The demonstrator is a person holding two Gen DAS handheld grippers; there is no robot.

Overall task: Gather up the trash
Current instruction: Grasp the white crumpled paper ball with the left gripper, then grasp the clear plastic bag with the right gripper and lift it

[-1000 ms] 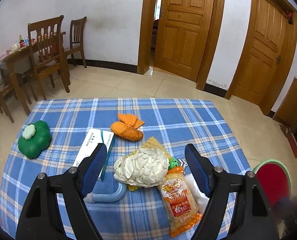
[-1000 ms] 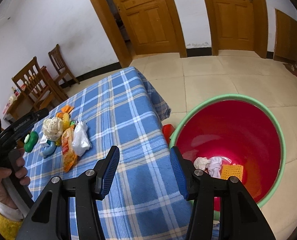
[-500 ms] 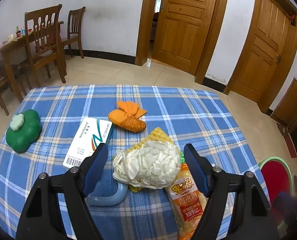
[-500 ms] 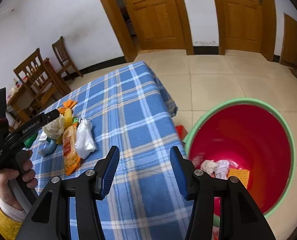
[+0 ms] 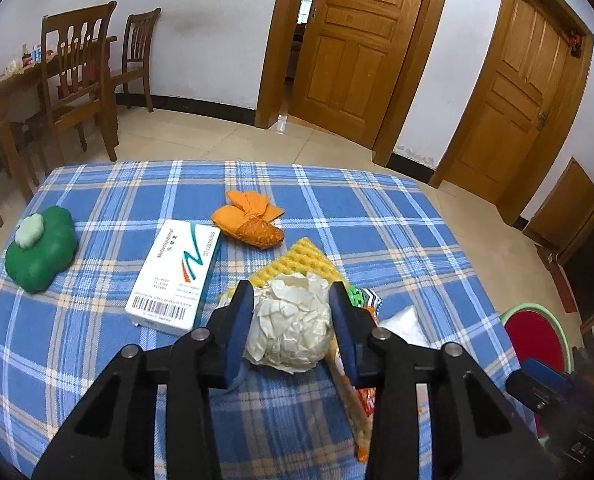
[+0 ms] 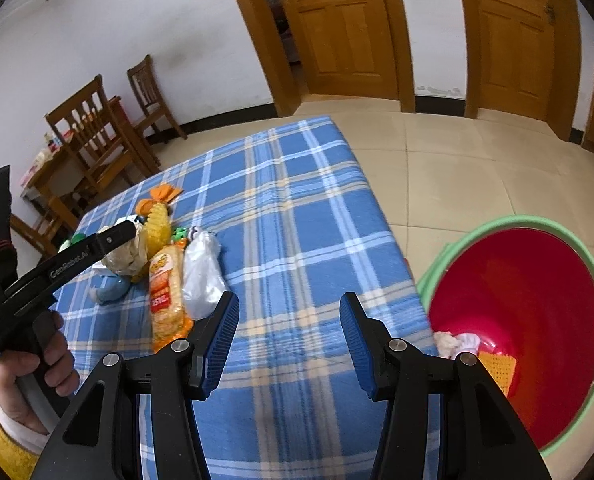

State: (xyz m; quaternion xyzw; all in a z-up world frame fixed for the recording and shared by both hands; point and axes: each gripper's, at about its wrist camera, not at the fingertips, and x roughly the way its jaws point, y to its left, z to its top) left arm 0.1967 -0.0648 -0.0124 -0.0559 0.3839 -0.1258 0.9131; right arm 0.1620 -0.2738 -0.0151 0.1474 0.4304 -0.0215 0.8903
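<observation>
My left gripper [image 5: 291, 304] is shut on a crumpled ball of white paper [image 5: 291, 326] over the blue plaid table [image 5: 97, 364]. The ball also shows in the right wrist view [image 6: 127, 254]. Under and beside it lie a yellow sponge [image 5: 297, 262], an orange snack packet [image 6: 167, 296] and a clear plastic bag [image 6: 203, 272]. My right gripper [image 6: 289, 344] is open and empty over the table's right edge. The red bin with a green rim [image 6: 529, 320] stands on the floor to the right, with some trash in it.
A white medicine box [image 5: 175, 278], an orange cloth bundle [image 5: 251, 220], a green flower-shaped toy [image 5: 39, 248] and a blue curved object [image 6: 111, 290] lie on the table. Wooden chairs [image 5: 81, 80] and a side table stand at the far left. Doors line the back wall.
My left gripper moved forward and closed its fingers on the white paper ball. My right gripper swung left, away from the bin and over the table edge, staying open.
</observation>
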